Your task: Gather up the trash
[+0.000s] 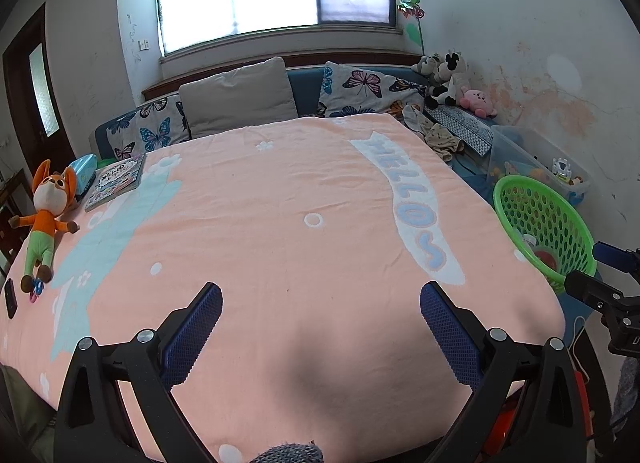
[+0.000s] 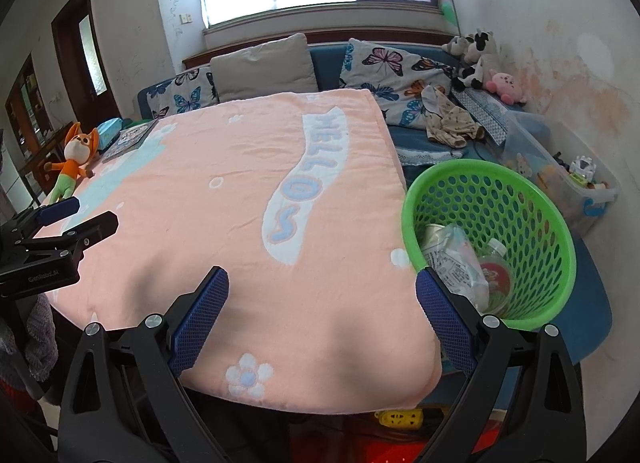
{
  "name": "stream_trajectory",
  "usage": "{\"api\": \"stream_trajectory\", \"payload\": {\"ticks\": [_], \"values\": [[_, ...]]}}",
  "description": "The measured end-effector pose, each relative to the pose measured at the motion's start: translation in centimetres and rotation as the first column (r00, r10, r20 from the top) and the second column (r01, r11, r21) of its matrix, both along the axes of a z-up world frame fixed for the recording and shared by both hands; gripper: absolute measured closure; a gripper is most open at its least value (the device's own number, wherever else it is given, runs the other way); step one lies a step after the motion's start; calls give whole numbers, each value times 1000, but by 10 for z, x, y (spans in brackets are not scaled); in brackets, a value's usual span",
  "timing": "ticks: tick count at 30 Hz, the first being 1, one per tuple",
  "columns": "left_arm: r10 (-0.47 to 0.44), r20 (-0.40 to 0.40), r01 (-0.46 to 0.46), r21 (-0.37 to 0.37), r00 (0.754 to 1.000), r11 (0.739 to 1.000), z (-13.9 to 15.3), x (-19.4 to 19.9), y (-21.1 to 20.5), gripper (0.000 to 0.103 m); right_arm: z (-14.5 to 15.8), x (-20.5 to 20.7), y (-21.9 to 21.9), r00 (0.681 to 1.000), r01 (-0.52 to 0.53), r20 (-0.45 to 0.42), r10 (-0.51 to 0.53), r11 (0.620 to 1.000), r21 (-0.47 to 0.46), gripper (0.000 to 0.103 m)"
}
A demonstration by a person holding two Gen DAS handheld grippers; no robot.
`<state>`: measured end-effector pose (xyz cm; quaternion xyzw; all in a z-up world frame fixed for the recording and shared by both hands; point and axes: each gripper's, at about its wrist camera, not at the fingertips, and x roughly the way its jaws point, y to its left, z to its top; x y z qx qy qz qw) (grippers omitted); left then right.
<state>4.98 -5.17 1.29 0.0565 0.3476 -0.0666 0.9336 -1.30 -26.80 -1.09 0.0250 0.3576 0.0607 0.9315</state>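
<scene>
A green perforated basket [image 2: 532, 199] stands at the bed's right side; it also shows in the left wrist view [image 1: 516, 199]. It holds a crumpled plastic wrapper [image 2: 456, 259] and a plastic bottle with a red label [image 2: 496, 267]. My left gripper [image 1: 320, 303] is open and empty above the near part of the peach blanket [image 1: 280, 203]. My right gripper [image 2: 322, 291] is open and empty over the blanket's near right corner, its right finger beside the basket rim. Each gripper shows at the edge of the other's view.
A fox plush [image 1: 44, 215], a book [image 1: 116, 181], a teal tissue box [image 1: 84, 171] and a dark phone [image 1: 10, 297] lie along the bed's left edge. Pillows [image 1: 240, 97] and plush toys [image 1: 448, 79] are at the head. A clear toy bin [image 2: 560, 171] stands right.
</scene>
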Motion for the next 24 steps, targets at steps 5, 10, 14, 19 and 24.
{"api": "stream_trajectory", "payload": {"ticks": [5, 10, 14, 19, 24], "values": [[0, -4, 0, -1, 1000, 1000, -1, -1, 0, 7, -1, 2, -2, 1000, 5, -3, -5, 1000, -1, 9], [-2, -7, 2, -7, 1000, 1000, -3, -3, -1, 7, -2, 2, -3, 1000, 5, -4, -5, 1000, -2, 9], [-9, -8, 9, -8, 1000, 1000, -4, -6, -1, 7, -3, 2, -2, 1000, 6, -7, -6, 1000, -3, 9], [-15, -10, 15, -10, 1000, 1000, -5, -8, -2, 7, -4, 2, -1, 1000, 6, -7, -6, 1000, -2, 9], [-19, -13, 19, -13, 1000, 1000, -5, -8, -3, 7, -6, 2, -1, 1000, 8, -10, -8, 1000, -3, 9]]}}
